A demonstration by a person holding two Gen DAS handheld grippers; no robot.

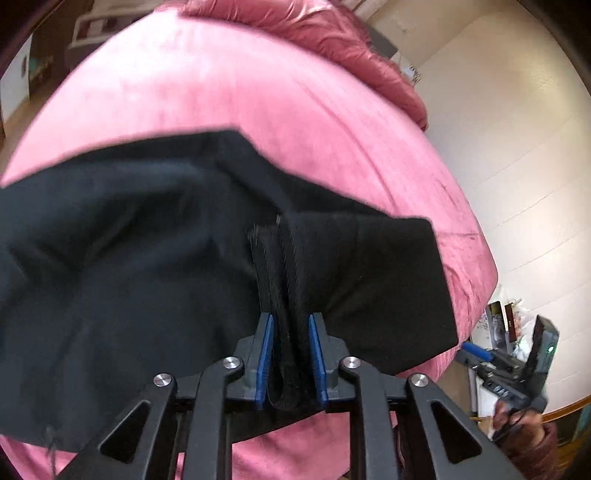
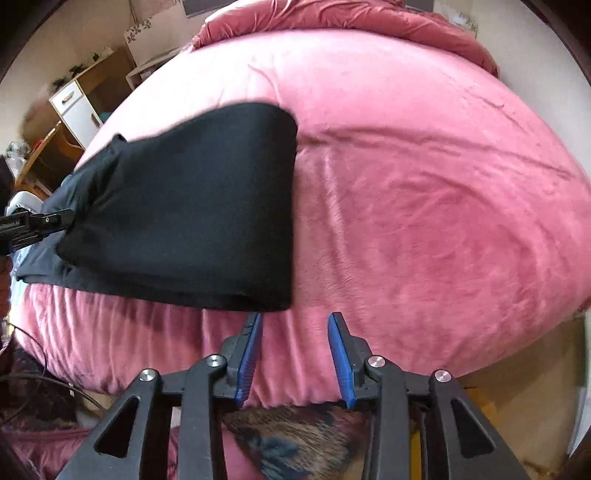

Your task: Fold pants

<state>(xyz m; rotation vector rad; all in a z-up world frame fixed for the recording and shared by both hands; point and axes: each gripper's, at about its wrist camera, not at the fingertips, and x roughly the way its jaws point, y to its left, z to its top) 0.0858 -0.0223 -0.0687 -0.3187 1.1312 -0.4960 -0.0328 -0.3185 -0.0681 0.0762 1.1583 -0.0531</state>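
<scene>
Black pants (image 1: 155, 258) lie on a pink bed (image 1: 258, 103). My left gripper (image 1: 291, 332) is shut on a bunched edge of the pants and holds it up, the cloth draping to both sides. In the right wrist view the pants (image 2: 199, 206) lie folded near the bed's front left edge. My right gripper (image 2: 295, 332) is open and empty, just in front of the pants' near right corner, over the bed's edge (image 2: 295, 369). The left gripper (image 2: 37, 225) shows at the far left, at the pants' other end.
A crumpled pink quilt (image 2: 351, 18) lies at the head of the bed. A white and wood cabinet (image 2: 77, 107) stands to the left. The right gripper and hand (image 1: 517, 373) show at right, near pale floor.
</scene>
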